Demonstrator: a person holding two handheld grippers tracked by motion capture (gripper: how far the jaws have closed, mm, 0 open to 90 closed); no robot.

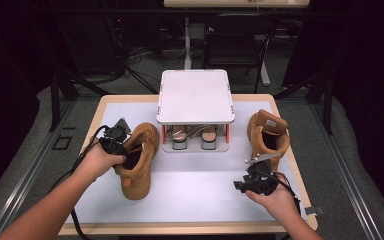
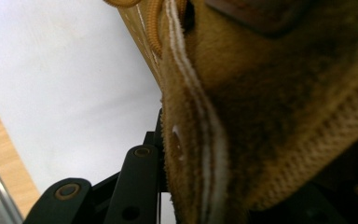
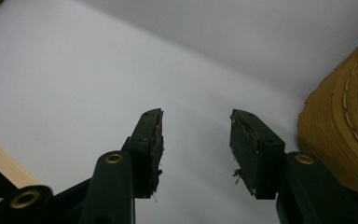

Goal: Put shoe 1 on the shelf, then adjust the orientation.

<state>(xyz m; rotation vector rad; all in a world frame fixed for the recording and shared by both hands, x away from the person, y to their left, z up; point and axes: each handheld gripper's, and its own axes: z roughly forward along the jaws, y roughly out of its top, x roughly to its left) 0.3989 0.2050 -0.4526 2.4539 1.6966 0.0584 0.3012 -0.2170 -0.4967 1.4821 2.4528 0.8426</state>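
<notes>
Two tan suede boots stand on the white mat. The left boot points its toe toward me, and my left gripper is shut on the side of its collar. In the left gripper view the suede collar wall sits between the jaws, with one black fingertip pressed against it and the other hidden behind the boot. The right boot stands at the mat's right edge. My right gripper hovers just in front of it, open, its pads holding nothing; the boot's sole edge lies to their right.
A white two-level rack stands at the back centre of the table, with a pair of sandals on its lower level. The wooden table edge runs close to me. Dark chairs and cables lie beyond the table.
</notes>
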